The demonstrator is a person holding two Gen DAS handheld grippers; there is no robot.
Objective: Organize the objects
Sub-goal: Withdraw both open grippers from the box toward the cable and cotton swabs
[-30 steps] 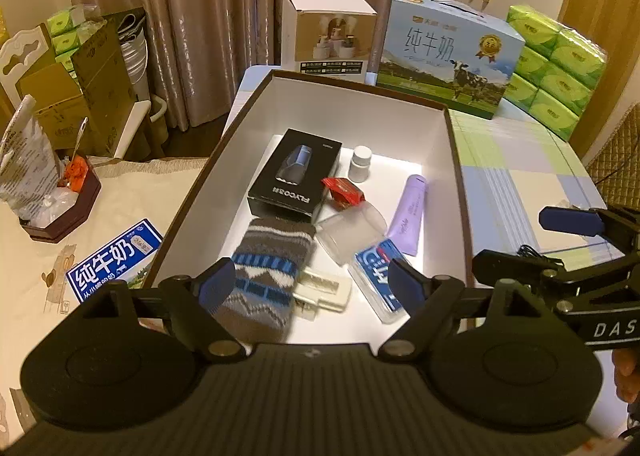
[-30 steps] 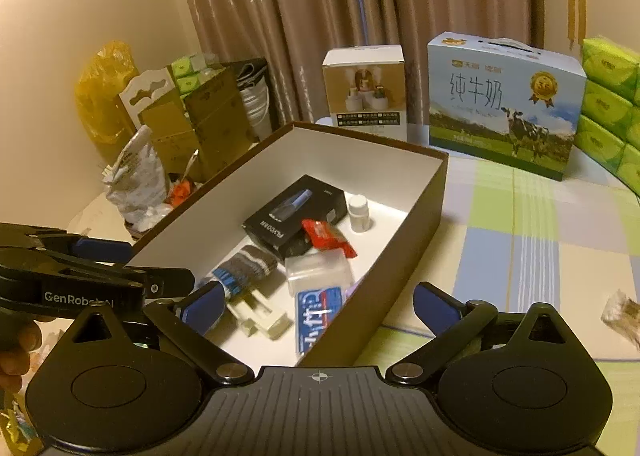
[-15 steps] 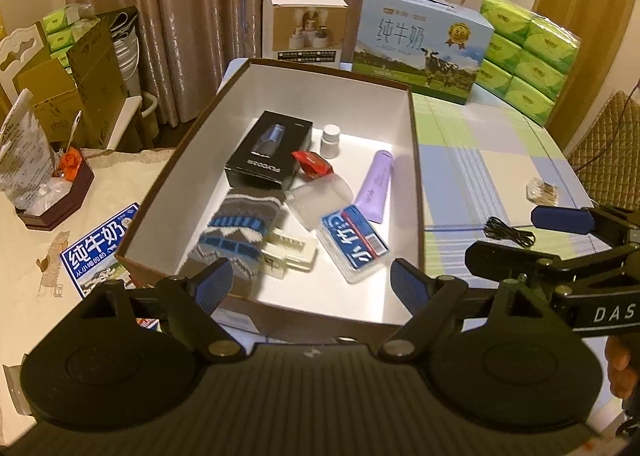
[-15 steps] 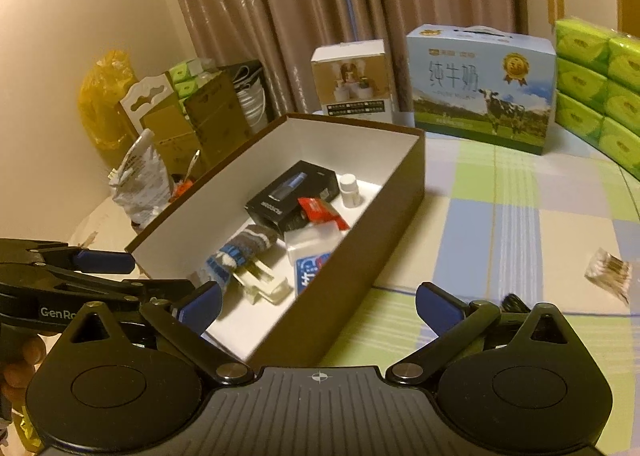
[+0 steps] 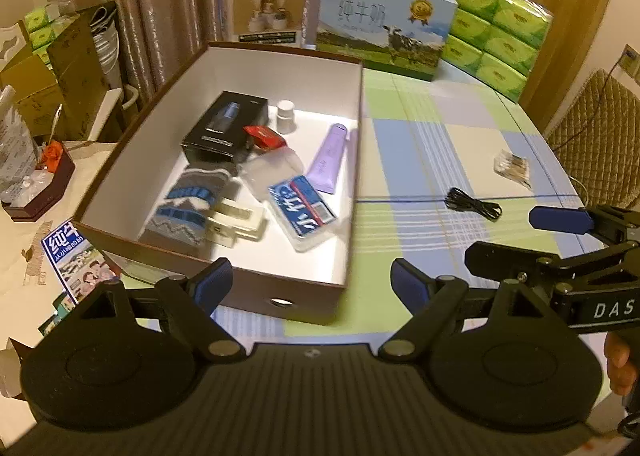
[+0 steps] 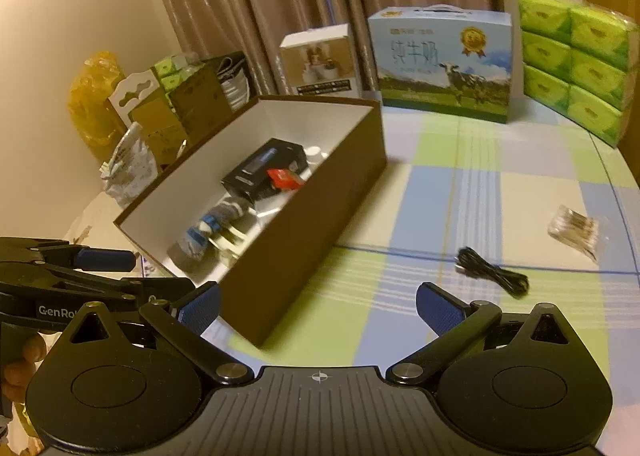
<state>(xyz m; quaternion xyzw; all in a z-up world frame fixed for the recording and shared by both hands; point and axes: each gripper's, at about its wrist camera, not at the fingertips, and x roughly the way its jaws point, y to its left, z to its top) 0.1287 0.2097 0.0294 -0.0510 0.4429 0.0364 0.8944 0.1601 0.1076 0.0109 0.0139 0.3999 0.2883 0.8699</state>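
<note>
Both tools were found empty. The left gripper (image 5: 311,284) stood with its jaws spread wide, nothing between the pads; the right gripper (image 6: 318,306) was likewise wide apart and held nothing.

Directly ahead of the left gripper sat the brown box (image 5: 256,288), its near wall just beyond the fingertips. Inside it lay a knitted sock (image 5: 186,205), a black carton (image 5: 226,127), a red packet (image 5: 265,137), a small white bottle (image 5: 285,116), a lilac tube (image 5: 330,157), a blue-and-white pack (image 5: 302,211) and a cream plastic piece (image 5: 236,221) — all loosely grouped on the white floor.

Ahead and to the right of the right gripper, on the checked tablecloth (image 6: 480,191), lay a coiled black cable (image 6: 492,274); further right and beyond it — a clear packet (image 6: 574,230). Neither touched the box.
</note>
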